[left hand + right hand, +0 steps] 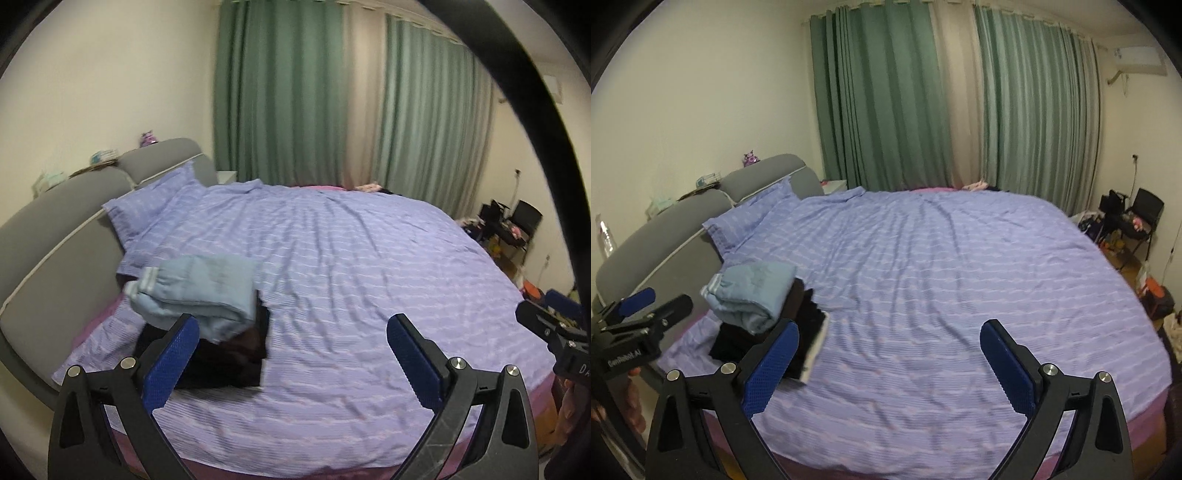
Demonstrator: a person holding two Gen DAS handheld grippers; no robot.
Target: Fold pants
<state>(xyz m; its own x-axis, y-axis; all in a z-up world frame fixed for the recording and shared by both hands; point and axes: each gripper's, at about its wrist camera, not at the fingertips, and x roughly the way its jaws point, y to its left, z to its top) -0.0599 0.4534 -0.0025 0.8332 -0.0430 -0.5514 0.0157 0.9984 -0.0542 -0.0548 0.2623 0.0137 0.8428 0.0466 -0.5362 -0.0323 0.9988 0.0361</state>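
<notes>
Left wrist view: the left gripper hangs above the bed with its jaws spread wide, holding nothing. Folded light-blue pants sit on a stack of dark clothes near the pillow. Over on the right, the right gripper is just as wide and empty.
</notes>
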